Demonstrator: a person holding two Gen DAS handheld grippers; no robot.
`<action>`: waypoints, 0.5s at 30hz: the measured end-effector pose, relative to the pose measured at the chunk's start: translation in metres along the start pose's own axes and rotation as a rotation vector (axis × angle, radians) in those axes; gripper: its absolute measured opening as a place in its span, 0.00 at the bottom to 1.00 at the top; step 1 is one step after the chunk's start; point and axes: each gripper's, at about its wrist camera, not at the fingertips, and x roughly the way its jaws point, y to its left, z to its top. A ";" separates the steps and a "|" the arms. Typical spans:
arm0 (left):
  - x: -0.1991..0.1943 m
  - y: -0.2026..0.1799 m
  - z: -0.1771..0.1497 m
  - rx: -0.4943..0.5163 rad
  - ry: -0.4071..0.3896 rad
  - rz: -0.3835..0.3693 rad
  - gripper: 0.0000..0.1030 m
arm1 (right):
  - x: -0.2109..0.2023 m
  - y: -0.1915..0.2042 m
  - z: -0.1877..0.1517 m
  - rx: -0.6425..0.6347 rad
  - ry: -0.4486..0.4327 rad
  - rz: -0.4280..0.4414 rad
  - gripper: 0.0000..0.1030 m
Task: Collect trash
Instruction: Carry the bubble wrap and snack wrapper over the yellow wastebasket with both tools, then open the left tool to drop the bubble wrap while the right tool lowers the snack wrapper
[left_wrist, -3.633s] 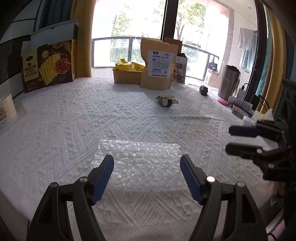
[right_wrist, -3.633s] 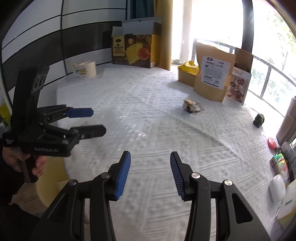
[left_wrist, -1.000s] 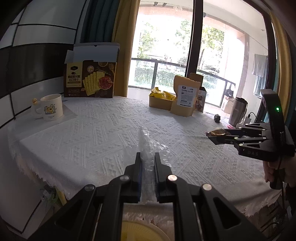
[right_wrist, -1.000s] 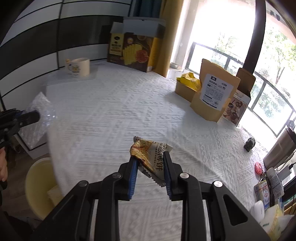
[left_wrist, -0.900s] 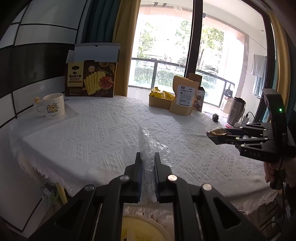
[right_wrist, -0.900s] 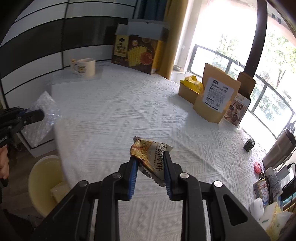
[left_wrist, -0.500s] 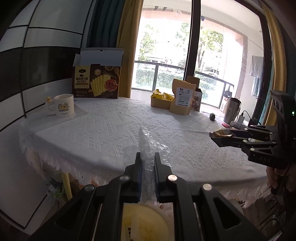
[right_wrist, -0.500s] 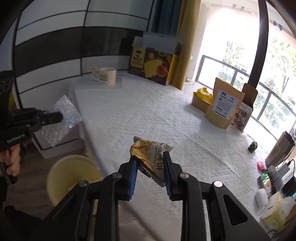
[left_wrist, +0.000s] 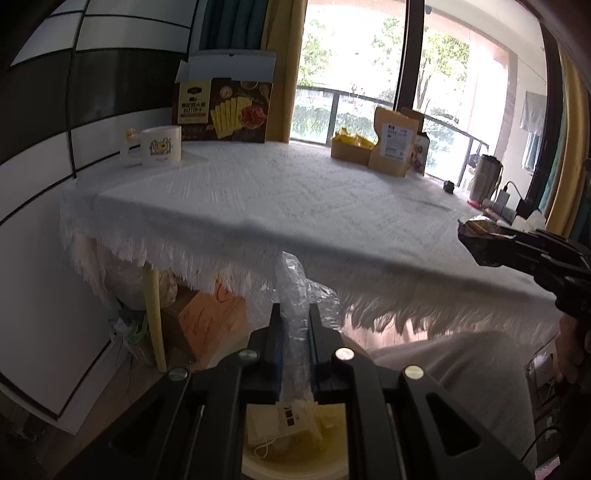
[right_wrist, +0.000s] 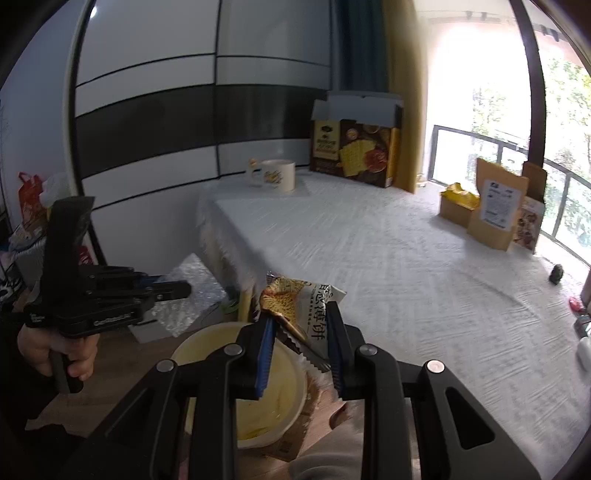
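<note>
A: What does the left claw (left_wrist: 294, 332) carry?

B: It is clamped narrow on a sheet of bubble wrap (left_wrist: 295, 291), held past the counter's (left_wrist: 295, 199) fringed edge, above the yellow bin (right_wrist: 236, 373) on the floor.

A: And the right claw (right_wrist: 299, 345)?

B: It grips a snack wrapper (right_wrist: 301, 306) between its blue pads, over the bin's rim near the counter corner. A hand (right_wrist: 55, 350) holds the left claw's handle.

A: Anything in the bin?

B: Some pale scraps (left_wrist: 280, 424); nothing clearer.
</note>
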 end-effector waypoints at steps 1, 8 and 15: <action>0.004 0.001 -0.004 -0.002 0.015 0.000 0.10 | 0.002 0.003 -0.002 -0.003 0.002 0.005 0.24; 0.037 0.005 -0.032 -0.030 0.134 0.001 0.10 | 0.023 0.009 -0.018 0.021 0.040 0.065 0.24; 0.066 0.019 -0.054 -0.095 0.231 -0.011 0.10 | 0.054 0.009 -0.038 0.066 0.102 0.122 0.24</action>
